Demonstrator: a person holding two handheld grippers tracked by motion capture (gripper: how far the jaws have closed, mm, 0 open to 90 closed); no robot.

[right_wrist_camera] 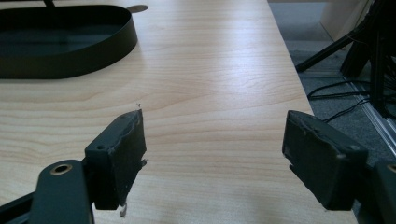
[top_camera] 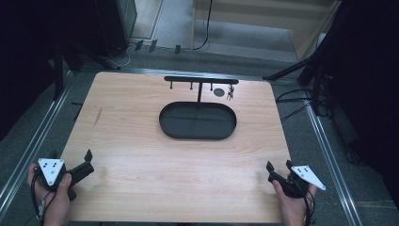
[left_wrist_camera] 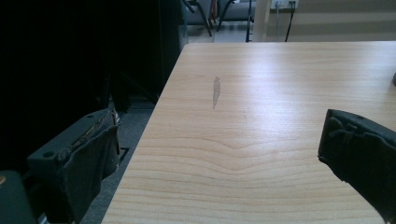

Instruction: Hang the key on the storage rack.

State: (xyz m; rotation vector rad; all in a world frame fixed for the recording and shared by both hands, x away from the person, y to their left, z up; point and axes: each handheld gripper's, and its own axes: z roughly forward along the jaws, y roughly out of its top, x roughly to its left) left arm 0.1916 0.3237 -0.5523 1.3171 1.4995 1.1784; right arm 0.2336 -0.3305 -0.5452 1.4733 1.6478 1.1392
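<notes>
A black oval tray lies at the middle of the wooden table, and its wall is at the top left of the right gripper view. Behind it stands a black rack with hooks; a bunch of keys hangs from its right end. My left gripper rests at the near left corner, open and empty. At the near right corner my right gripper is open too, with bare wood between its jaws.
A small dark round disc lies beside the rack's post. A dark streak marks the wood on the left side. Stands and cables crowd the floor to the right of the table.
</notes>
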